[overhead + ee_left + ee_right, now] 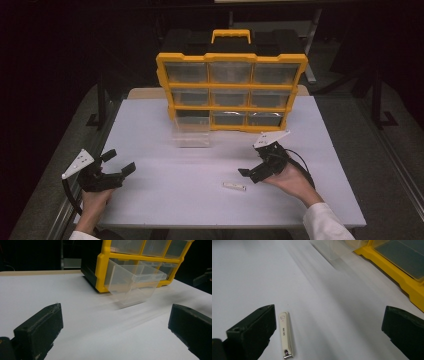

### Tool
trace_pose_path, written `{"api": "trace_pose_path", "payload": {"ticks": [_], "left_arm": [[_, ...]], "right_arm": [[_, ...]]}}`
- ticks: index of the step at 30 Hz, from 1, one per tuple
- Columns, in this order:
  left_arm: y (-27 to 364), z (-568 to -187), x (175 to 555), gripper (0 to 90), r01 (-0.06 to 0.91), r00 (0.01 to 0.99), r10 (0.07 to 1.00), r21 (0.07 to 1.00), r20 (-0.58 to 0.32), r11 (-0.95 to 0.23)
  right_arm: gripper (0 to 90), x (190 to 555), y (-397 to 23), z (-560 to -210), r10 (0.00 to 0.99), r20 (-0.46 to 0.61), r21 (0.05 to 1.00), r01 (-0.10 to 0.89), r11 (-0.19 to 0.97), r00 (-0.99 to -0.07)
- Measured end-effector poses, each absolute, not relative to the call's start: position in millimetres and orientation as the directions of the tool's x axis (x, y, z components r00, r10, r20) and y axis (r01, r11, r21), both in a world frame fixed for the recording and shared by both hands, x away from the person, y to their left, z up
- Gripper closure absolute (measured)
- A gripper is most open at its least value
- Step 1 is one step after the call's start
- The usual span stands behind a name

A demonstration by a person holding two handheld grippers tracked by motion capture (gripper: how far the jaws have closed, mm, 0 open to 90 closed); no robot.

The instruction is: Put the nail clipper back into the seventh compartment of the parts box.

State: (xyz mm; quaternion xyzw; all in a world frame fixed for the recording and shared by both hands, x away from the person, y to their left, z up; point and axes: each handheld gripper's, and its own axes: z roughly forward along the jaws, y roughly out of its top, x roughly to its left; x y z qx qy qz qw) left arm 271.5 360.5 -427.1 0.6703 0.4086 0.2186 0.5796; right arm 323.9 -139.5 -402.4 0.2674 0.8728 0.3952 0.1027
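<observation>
Right gripper (pixel 248 174), fingers released, beside slim cream nail clipper (pixel 234 186) near table's (pixel 150 130) front edge (left gripper (pixel 122 162) likewise released).

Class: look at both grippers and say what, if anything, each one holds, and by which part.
Nothing is held. The left gripper and the right gripper both stand open with bare table between their jaws; the nail clipper lies loose beside one right jaw.
</observation>
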Motion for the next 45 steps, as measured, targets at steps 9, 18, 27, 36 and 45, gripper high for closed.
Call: {"api": "trace_pose_path", "payload": {"ticks": [9,18,27,36,45], "left_arm": [[360.6,-427.6,271.9,0.0,0.301,0.57,0.8,0.954,-0.185,0.006],[361.0,-427.5,271.8,0.0,0.299,0.571,0.8,0.954,-0.187,0.01],[360.7,-427.6,271.9,0.0,0.301,0.57,0.8,0.954,-0.186,0.007],[360.3,-428.0,272.2,0.0,0.308,0.568,0.802,0.952,-0.185,0.002],[359.9,-428.1,272.4,0.0,0.308,0.568,0.803,0.951,-0.181,-0.004]], "right_arm": [[0.0,325.4,-129.0,-407.9,0.521,0.032,0.714,0.385,0.585,-0.853],[0.0,324.3,-119.0,-414.5,0.491,0.039,0.673,0.386,0.63,-0.87],[4.1,320.3,-108.8,-421.6,0.447,0.04,0.621,0.372,0.69,-0.894],[9.5,317.0,-101.1,-426.5,0.407,0.056,0.585,0.361,0.726,-0.912],[30.6,313.6,-98.6,-429.1,0.379,0.08,0.564,0.356,0.745,-0.922]]}}
